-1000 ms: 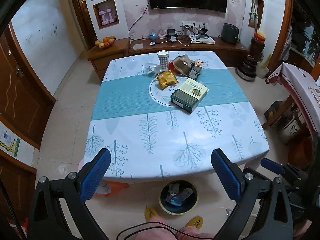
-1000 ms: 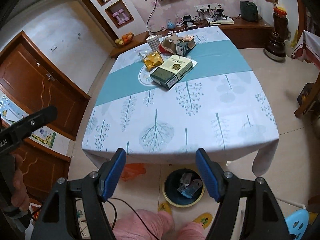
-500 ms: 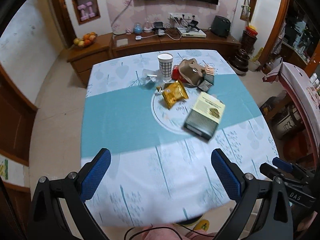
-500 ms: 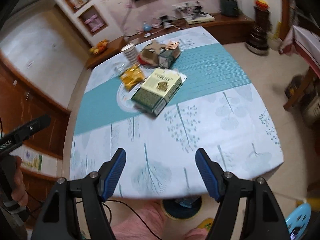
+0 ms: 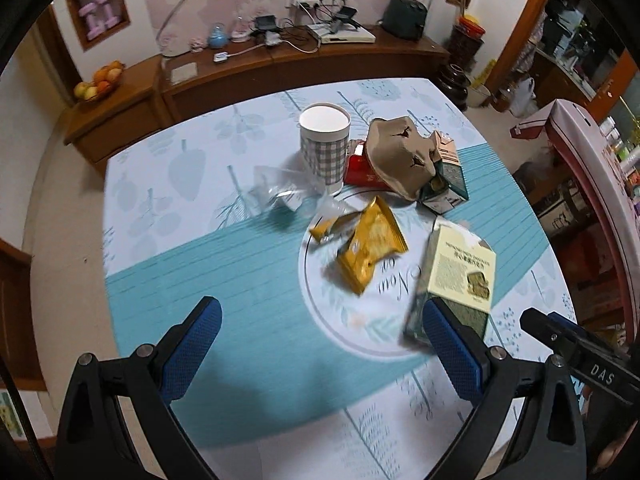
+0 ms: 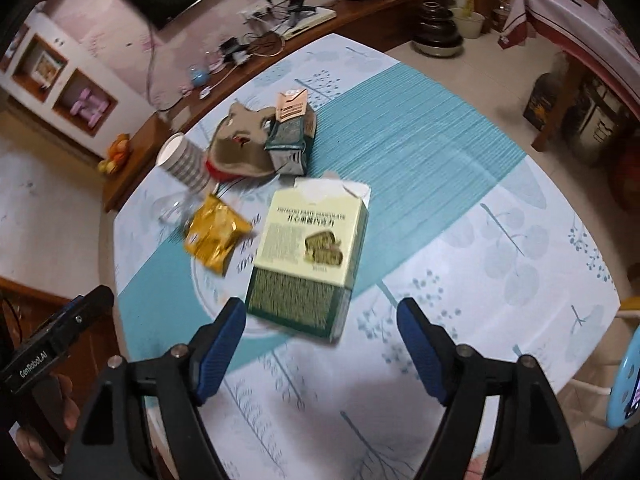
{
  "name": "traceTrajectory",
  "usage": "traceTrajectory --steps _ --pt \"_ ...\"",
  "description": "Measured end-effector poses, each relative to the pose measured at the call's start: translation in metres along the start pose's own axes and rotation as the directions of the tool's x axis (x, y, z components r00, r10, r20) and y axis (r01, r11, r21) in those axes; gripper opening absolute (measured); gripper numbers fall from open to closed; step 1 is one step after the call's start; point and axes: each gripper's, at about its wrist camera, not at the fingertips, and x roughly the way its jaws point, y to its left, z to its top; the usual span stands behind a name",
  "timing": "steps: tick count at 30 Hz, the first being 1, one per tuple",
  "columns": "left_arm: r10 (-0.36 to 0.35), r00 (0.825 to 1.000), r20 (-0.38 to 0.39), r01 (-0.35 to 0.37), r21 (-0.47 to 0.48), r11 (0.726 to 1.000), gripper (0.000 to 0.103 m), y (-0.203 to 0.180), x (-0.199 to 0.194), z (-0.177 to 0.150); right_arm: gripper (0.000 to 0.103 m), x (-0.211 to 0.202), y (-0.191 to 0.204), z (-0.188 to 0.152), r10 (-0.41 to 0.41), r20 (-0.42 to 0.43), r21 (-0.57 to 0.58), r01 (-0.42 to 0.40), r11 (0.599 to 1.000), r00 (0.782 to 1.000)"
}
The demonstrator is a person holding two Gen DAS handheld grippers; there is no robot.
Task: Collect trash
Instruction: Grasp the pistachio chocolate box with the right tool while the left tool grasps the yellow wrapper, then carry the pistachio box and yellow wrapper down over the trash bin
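I am keeping both hand-held grippers wide open and empty above the counter [image 6: 500, 208]. The right hand-held gripper [image 6: 320, 328], its jaws just opening further, is hanging over the near end of the green box [image 6: 308, 264]. The left hand-held gripper [image 5: 320, 344] is hovering nearer than the yellow wrapper [image 5: 368, 252]; the paper cup [image 5: 324, 144] is standing farther off.

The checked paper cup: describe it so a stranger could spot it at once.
Find the table with the teal stripe. At the far end of the trash pile stands the cup, beside a crumpled brown bag. It alone is upright, with a grey check pattern.
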Motion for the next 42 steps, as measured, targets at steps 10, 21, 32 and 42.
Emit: traceTrajectory --steps 10,21,32,42 --pt "-0.032 0.995 -0.098 0.033 0.006 0.999 0.100 0.000 0.078 0.026 0.087 0.045 0.016 0.016 -0.069 -0.014 0.033 0.069 0.997 0.998" --pt "-0.056 0.989 -0.140 0.050 -0.041 0.998 0.095 0.001 0.121 0.031 0.098 0.094 0.025 0.016 -0.136 -0.021 0.085 0.138 0.987 0.990" --pt "-0.083 0.981 -0.173 0.072 -0.065 0.995 0.026 -0.004 0.142 0.028 0.098 0.124 0.040 0.012 -0.226 -0.077 0.007 0.227 0.974 0.971" --pt "-0.074 0.986 -0.146 0.069 -0.040 0.997 0.005 -0.013 0.116 0.000 0.094 0.106 0.018 -0.006 -0.168 -0.061 0.050 0.171 0.984 0.984"
